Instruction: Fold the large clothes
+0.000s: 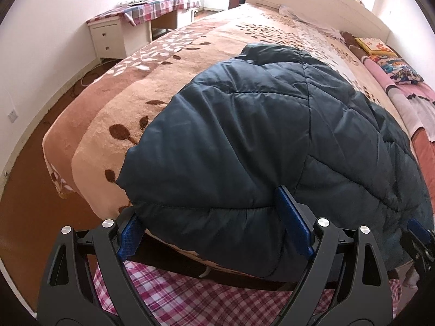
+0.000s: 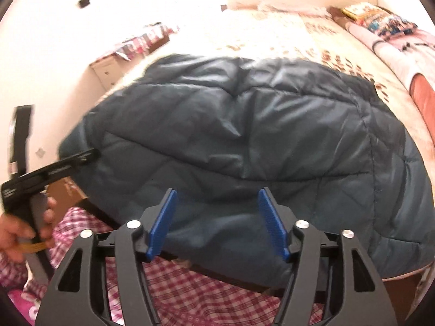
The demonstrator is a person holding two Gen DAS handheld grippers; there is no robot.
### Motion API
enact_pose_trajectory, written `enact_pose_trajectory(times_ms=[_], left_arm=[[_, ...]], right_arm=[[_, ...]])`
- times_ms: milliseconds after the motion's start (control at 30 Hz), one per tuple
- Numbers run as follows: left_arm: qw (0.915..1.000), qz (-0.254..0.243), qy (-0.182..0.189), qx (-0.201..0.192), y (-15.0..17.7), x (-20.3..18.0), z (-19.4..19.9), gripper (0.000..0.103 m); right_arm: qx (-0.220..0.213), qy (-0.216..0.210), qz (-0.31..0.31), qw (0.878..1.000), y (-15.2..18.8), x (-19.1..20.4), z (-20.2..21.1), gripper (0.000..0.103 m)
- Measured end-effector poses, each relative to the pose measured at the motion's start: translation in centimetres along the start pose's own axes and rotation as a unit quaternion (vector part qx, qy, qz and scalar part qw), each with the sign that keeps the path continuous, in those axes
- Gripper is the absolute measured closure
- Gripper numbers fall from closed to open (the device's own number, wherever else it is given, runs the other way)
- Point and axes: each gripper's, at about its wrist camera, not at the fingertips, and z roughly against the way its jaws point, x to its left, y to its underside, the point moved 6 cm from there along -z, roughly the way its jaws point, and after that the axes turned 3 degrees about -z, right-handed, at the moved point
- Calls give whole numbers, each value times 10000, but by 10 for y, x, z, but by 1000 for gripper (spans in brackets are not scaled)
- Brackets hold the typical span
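Tools (image 1: 213, 226) (image 2: 217, 224) gape, seemingly straddling jacket (image 1: 272, 135) hem.

Dark teal quilted jacket (image 1: 272, 141) lies on a beige-and-brown, leaf-patterned blanket (image 1: 114, 108). Pink-and-white plaid cloth (image 1: 190, 298) fills the bottom of the frame. Each black hand-held gripper has blue pads (image 1: 293, 225).

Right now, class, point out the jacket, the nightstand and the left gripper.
jacket (image 1: 258, 135), left wrist view, quilted back panel.
nightstand (image 1: 107, 39), left wrist view, drawer front.
left gripper (image 1: 214, 233), left wrist view, midway between fingertips.
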Motion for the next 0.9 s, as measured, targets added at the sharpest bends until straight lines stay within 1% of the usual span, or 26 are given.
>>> enact_pose_trajectory(times_ms=[67,133,167,233,300,467,700,900], left_arm=[[10000,-14,-20,4,0,-1,1,15],[10000,-34,-43,8,0,-1,1,15],[10000,-40,-52,8,0,-1,1,15],[10000,-47,-68,11,0,-1,2,15],[10000,-56,-69,14,0,-1,1,15],[10000,-48,-75,17,0,-2,1,15],[10000,-47,-81,32,1,-2,0,15],[9999,-51,-80,48,3,-2,-2,15]], right_arm=[[65,-190,80,9998,3,6,4,50],[237,-457,113,9986,8,11,3,58],[330,-553,129,9978,12,14,1,61],[478,-654,160,9966,17,19,-4,71],[629,-756,180,9950,23,22,-9,75],[836,-795,238,9930,32,25,-17,76],[1060,-857,-2,9907,38,19,-31,76],[1189,-815,-70,9895,41,17,-36,78]])
